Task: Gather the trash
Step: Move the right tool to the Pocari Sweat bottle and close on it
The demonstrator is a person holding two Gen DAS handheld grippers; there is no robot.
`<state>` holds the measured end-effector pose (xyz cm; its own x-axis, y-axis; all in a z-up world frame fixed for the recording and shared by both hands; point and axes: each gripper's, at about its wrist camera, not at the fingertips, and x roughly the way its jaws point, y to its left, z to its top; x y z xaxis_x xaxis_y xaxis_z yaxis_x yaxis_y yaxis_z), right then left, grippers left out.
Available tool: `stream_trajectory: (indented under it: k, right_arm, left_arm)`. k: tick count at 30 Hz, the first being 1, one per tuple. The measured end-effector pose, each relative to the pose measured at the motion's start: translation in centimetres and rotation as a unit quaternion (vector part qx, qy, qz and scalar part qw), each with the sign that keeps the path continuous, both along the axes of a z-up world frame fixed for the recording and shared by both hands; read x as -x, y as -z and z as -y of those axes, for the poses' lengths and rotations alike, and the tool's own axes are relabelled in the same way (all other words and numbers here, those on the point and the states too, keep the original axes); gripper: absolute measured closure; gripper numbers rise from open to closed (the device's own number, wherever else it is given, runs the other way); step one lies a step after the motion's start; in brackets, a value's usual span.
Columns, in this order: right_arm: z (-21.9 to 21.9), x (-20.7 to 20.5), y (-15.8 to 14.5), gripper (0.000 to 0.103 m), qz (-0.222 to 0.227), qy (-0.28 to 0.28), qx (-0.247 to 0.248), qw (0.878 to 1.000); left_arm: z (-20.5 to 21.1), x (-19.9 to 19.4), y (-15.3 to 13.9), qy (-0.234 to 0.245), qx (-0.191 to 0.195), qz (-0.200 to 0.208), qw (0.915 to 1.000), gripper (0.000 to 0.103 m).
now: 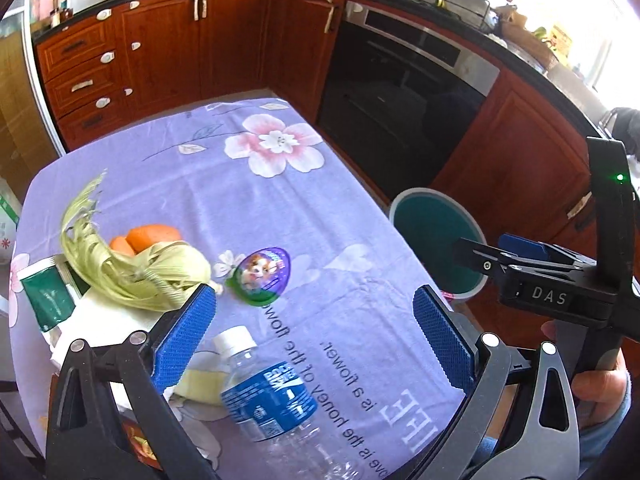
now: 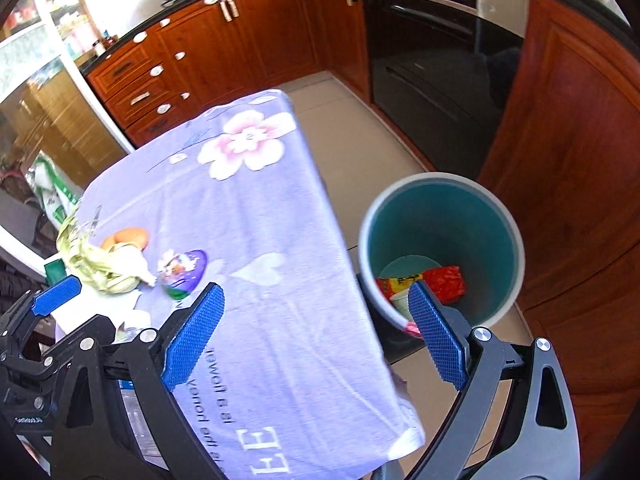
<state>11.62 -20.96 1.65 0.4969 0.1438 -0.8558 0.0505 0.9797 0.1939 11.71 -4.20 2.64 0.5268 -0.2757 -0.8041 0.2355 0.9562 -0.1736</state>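
Observation:
A clear plastic bottle [image 1: 276, 400] with a blue label and white cap lies on the purple flowered tablecloth [image 1: 320, 208], just below my open, empty left gripper [image 1: 316, 336]. A purple egg-shaped wrapper [image 1: 262, 276] lies ahead of it, with corn husks [image 1: 132, 264] and carrots [image 1: 146, 236] to its left. My right gripper [image 2: 316, 332] is open and empty, above the table's right edge beside the teal trash bin [image 2: 444, 224]. Red and yellow wrappers [image 2: 444, 280] lie in the bin. The egg wrapper [image 2: 184, 268] and husks [image 2: 104, 264] also show in the right wrist view.
A green packet [image 1: 48, 296] and white paper [image 1: 104, 320] lie at the table's left. The bin [image 1: 436, 240] stands on the floor right of the table. Wooden cabinets [image 1: 192, 40] and a black oven [image 1: 400, 92] stand beyond.

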Motion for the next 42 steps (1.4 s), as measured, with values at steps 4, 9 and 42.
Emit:
stream_trajectory:
  k: [4,9,42]
  right_arm:
    - [-3.8,0.6,0.1,0.014,-0.011,-0.041,-0.002,0.999]
    - [-9.2,1.7,1.3,0.014,-0.042,-0.115,-0.009,0.992]
    - [-16.2,3.3,5.7,0.014,-0.109,-0.188,-0.024,0.976]
  left_arm:
    - [-4.0,1.1,0.1,-0.032,-0.002,0.005,0.9995,0.004]
    - [-9.5,2.9,0.9,-0.086,-0.003,0.006,0.9963,0.004]
    - [-13.5,2.6,4.4,-0.058,-0.019,-0.004,0.9981,0.051]
